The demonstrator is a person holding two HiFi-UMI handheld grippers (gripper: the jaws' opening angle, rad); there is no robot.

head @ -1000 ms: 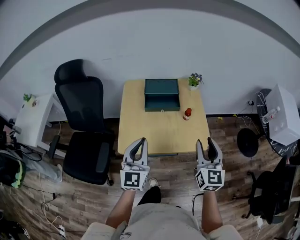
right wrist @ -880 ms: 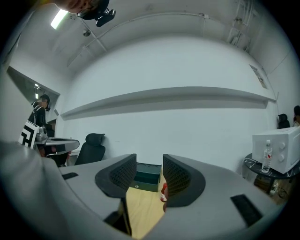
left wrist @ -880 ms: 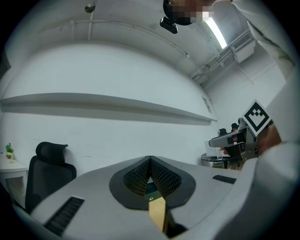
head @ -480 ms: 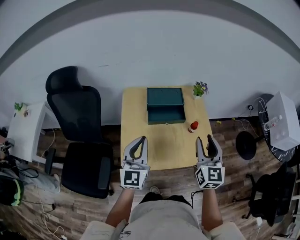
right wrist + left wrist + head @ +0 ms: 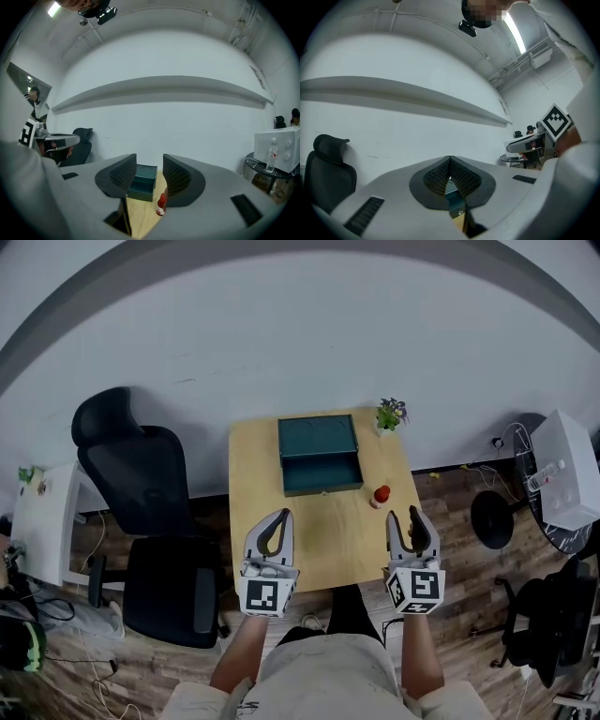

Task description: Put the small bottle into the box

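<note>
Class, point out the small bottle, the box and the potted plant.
small bottle (image 5: 381, 495), head view, its red body.
box (image 5: 317, 435), head view, its open lid.
potted plant (image 5: 389, 413), head view, its leaves.

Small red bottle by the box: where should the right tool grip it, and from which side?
Grip the small red bottle round its body, coming level from the near edge of the table: it stands upright, apart from the box, and the right tool's jaws are open.

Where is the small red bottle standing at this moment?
In the head view the small red bottle stands on the right side of the table, beside the front right corner of the open green box, ahead of the right hand-held gripper.
</note>
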